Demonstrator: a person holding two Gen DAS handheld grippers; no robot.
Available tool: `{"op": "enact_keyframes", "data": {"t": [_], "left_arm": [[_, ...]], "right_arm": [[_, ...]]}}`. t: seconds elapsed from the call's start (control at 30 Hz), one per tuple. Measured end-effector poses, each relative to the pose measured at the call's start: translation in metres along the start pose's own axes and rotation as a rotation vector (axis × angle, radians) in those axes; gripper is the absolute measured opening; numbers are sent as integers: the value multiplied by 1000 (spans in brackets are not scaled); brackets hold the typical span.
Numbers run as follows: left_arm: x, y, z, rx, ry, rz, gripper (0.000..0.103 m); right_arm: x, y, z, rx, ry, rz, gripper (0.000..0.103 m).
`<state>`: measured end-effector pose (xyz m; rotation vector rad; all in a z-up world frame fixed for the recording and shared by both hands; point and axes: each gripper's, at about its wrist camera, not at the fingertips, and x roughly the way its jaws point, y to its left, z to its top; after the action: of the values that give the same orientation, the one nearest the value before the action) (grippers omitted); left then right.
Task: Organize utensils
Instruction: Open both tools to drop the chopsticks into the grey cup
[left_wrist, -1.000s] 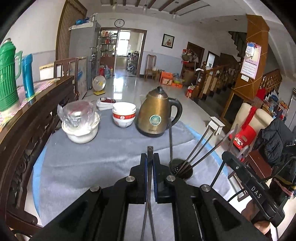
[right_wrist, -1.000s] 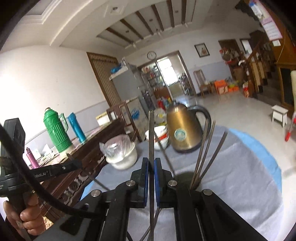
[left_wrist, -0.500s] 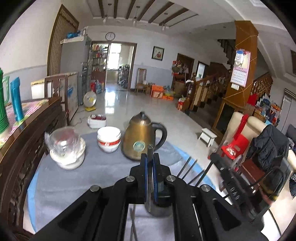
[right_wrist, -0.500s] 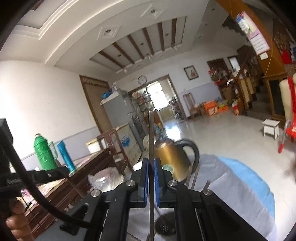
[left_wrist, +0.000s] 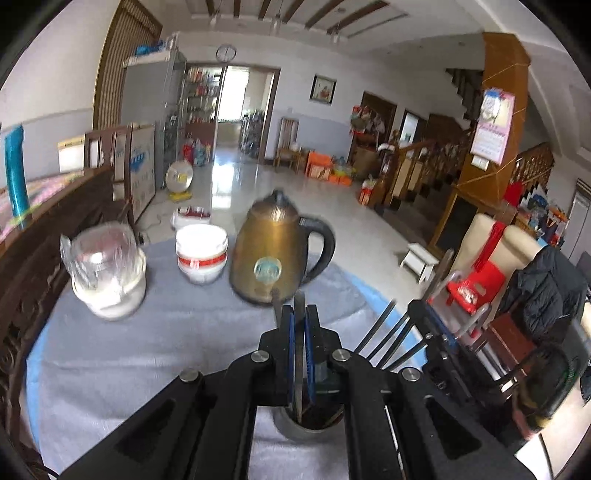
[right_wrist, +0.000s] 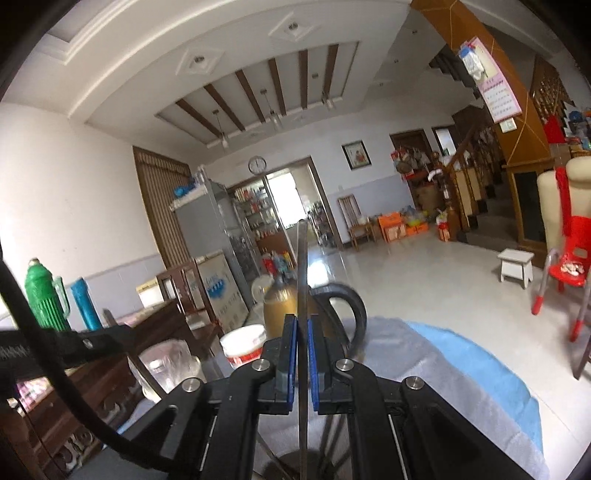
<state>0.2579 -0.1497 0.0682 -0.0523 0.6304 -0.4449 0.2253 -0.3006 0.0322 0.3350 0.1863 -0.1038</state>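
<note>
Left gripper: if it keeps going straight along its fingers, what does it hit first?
Probably the kettle. The left gripper, shut on a thin metal utensil, points just under the kettle's base across grey cloth. The holder sits below the fingers, not ahead. Depth is unclear.

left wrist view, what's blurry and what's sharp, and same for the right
Left wrist view: the kettle, bowls and wrapped jar are smeared by motion, while the left tool stays crisp. Right wrist view: mostly sharp, fisheye-curved walls, glare on the floor.
</note>
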Motion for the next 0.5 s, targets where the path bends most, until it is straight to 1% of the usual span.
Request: {"op": "enact_keyframes", "data": {"t": [0.1,0.2,0.27,0.3,0.37,0.4,0.43,0.47,0.5], "left_arm": [[7,8,-10,-8,38,0,6],[0,13,-18,-3,40,3,6],[-5,16,-24,10,45,4,9],[-9,17,-28,18,44,7,13],[-16,21,-37,35,40,26,29],[-19,23,-41,42,39,35,42],[-23,26,-46,47,34,44,46],[-26,29,-53,57,32,57,46],[-29,32,-59,69,35,69,46]], "right_arm": [[1,-2,-11,-11,46,5,6],[-7,-6,-19,1,74,19,9],[-9,-13,-21,36,116,42,10],[-10,-15,-22,55,138,53,10],[-15,-21,-26,90,166,78,10],[-19,-23,-30,101,172,86,12],[-22,-24,-32,105,173,92,14],[-28,-25,-35,108,171,100,18],[-33,-25,-37,112,168,108,27]]}}
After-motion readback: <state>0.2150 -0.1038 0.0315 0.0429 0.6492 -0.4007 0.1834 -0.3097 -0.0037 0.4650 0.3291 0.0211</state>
